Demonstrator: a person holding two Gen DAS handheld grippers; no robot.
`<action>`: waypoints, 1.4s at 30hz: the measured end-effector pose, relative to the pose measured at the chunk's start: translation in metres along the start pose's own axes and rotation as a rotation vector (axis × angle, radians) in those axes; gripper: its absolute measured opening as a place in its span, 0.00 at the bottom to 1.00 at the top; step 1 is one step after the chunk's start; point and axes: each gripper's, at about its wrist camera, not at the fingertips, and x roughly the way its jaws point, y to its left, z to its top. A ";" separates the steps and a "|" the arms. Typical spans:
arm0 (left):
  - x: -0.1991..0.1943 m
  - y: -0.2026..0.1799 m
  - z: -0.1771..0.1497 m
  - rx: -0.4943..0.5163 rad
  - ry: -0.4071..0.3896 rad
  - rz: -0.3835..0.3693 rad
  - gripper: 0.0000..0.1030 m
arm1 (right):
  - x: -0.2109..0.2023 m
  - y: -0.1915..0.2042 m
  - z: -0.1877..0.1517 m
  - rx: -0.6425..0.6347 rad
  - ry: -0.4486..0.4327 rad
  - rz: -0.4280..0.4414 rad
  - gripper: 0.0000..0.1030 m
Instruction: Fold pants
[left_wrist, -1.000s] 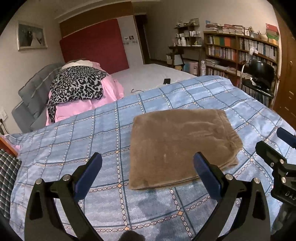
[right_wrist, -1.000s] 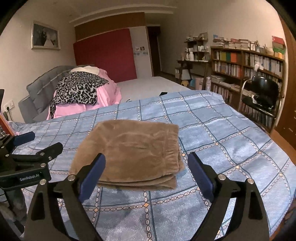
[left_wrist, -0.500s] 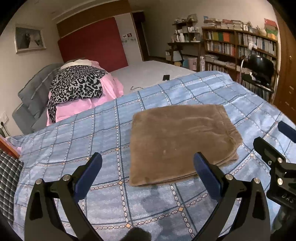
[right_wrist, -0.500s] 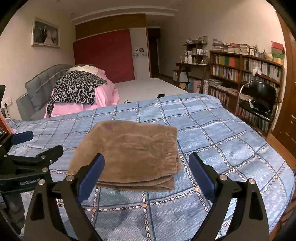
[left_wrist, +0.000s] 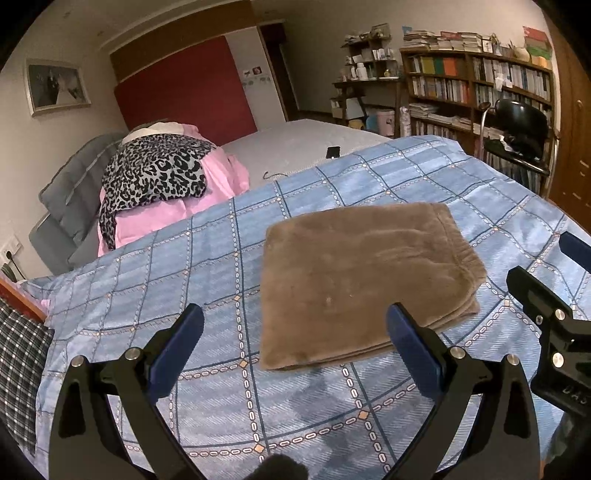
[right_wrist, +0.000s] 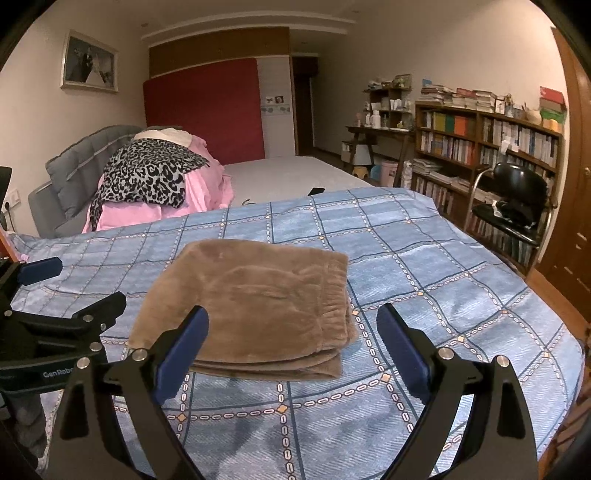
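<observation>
The brown pants (left_wrist: 364, 273) lie folded into a thick rectangle on the blue checked bedspread (left_wrist: 207, 258), toward the bed's near edge (stacked layers show along the near side). The left tongs (left_wrist: 295, 332) and the right tongs (right_wrist: 293, 332) are both spread wide and hold nothing, each above the bedspread just short of the bundle.

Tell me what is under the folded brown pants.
The brown pants lie in stacked layers on the blue checked quilt, which shows all around them. Whatever is between the layers or beneath the quilt is covered.
</observation>
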 end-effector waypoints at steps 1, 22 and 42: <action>0.000 -0.001 0.000 -0.003 0.001 -0.001 0.97 | 0.000 0.000 0.000 -0.001 0.000 -0.001 0.89; 0.011 0.002 -0.001 -0.020 0.034 -0.011 0.97 | 0.004 0.000 -0.002 -0.009 0.014 -0.022 0.89; 0.010 -0.001 0.001 -0.022 0.008 -0.012 0.97 | 0.006 0.001 -0.002 -0.008 0.011 -0.024 0.89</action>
